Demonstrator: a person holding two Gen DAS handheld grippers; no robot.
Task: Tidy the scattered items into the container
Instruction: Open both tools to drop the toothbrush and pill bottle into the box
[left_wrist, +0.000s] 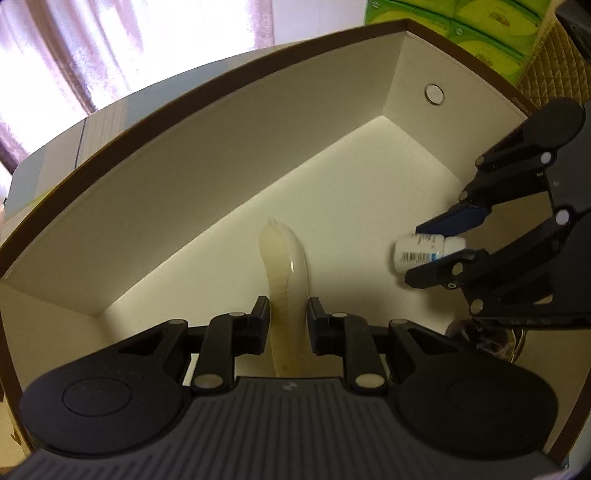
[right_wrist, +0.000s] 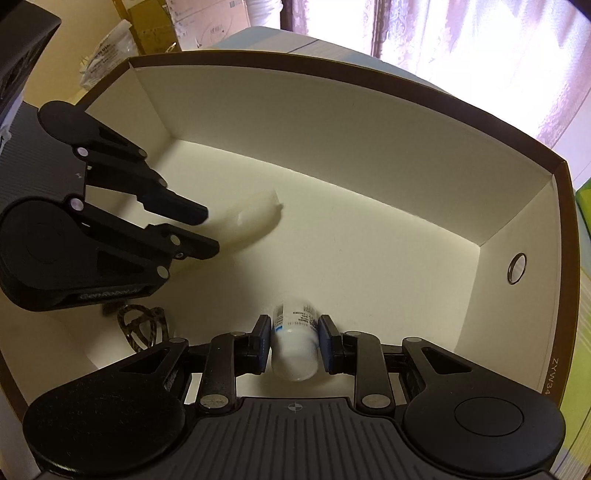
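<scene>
Here, both grippers reach inside the open box (right_wrist: 406, 122). The left gripper (left_wrist: 288, 317) is clamped on a pale, translucent comb-like strip (left_wrist: 286, 266); the right gripper (right_wrist: 293, 343) grips a small white bottle (right_wrist: 295, 350). A dark hair tie (right_wrist: 142, 326) already lies at the near left of the floor. Judged step: depositing. Next, each pair of jaws must part just above the floor.
</scene>
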